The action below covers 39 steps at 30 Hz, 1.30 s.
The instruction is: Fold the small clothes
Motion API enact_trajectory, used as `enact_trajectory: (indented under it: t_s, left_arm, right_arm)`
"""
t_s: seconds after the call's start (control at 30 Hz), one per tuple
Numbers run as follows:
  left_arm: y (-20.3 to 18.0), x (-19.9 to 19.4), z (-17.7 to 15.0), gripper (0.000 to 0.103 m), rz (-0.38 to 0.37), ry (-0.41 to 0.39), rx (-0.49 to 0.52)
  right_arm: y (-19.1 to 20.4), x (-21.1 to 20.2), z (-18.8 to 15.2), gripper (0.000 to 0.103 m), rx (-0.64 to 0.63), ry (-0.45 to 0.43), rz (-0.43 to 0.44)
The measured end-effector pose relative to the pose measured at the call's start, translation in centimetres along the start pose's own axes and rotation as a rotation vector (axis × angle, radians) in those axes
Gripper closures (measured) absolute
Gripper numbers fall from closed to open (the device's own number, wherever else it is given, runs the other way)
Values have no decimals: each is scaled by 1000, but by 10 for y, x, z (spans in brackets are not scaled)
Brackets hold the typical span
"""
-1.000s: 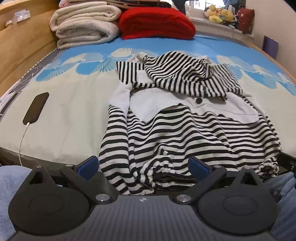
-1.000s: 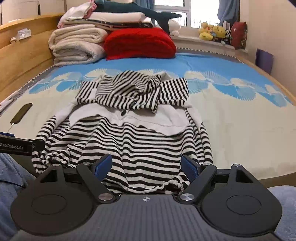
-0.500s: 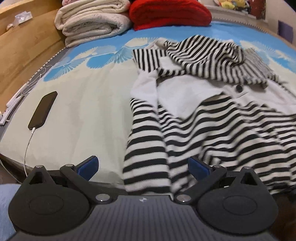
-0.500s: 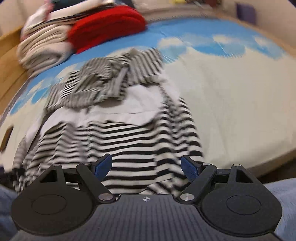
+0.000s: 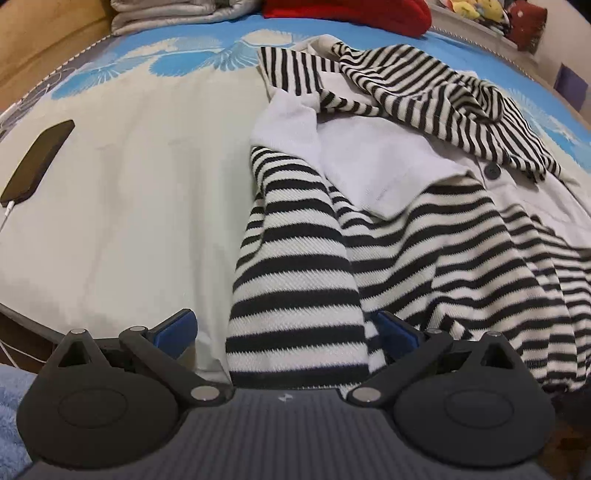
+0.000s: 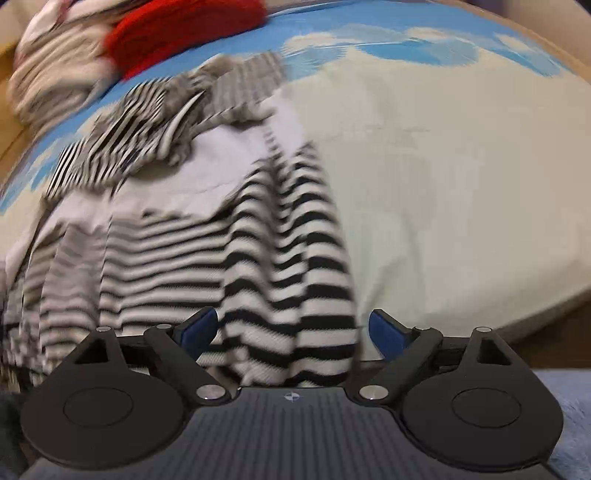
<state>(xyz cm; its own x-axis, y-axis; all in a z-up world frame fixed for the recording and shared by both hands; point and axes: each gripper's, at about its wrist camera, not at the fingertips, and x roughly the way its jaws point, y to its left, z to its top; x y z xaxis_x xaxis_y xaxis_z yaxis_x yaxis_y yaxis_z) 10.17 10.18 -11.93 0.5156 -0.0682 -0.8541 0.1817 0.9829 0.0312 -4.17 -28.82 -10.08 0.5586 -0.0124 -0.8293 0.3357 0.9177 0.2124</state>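
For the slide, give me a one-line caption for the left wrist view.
Open left gripper straddles the near sleeve of a striped top on the bed, phone charging at left.

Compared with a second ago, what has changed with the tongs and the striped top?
Both tongs have moved in over the near hem. The left tongs now straddle the left sleeve of the striped top, and the right tongs straddle its right edge. Both stay open, nothing gripped yet. The top, the phone and the red blanket lie as before.
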Motion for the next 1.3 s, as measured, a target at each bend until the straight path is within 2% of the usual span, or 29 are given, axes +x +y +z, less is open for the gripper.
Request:
enact_trajectory:
  t_s: [0.13,0.3,0.37,0.4,0.47,0.5,0.6,0.67,0.7,0.83,1.17,1.23,1.27,1.3]
  left_arm:
    - [0,-3,-2,0,1,13,-18]
    - [2,-5,-7,0,6,23,-44]
    - [4,-6,-9,0,8,36,-60]
    - [4,-7,-10,0,3,45,-67]
    - [4,-11,-12,2,-1,57,-70]
    - [4,-13,-13,6,-3,56,-64]
    - [0,-20,-14,17,-10,47,-48]
    - [-4,-24,-14,19,-10,42,-35]
    - [-6,-25,-15,19,-1,36,-26]
    - [-11,-28,-18,19,15,24,4]
    - [-12,-23,-18,17,16,36,6]
    - [-13,-21,-18,16,21,39,8]
    - [-13,-20,-18,16,22,42,8]
    - [-13,-20,-18,16,22,44,7]
  right_arm:
    - [8,3,-4,13,-62,20,-18]
    - [10,4,-7,17,-54,33,-4]
    - [7,0,-9,26,-50,34,-9]
    - [6,-2,-9,38,-48,32,-18]
    - [4,-5,-10,51,-41,23,-34]
    - [3,-7,-10,60,-32,20,-27]
    - [3,-13,-9,69,-23,12,-32]
    - [4,-17,-10,81,-21,5,-26]
    - [4,-19,-10,86,-20,4,4]
    - [9,-24,-8,86,-36,-3,5]
    - [5,-18,-9,85,-8,7,14]
    - [5,-16,-9,77,-3,12,16]
    - [4,-15,-9,77,1,14,13]
    - [4,-13,-9,70,9,16,9]
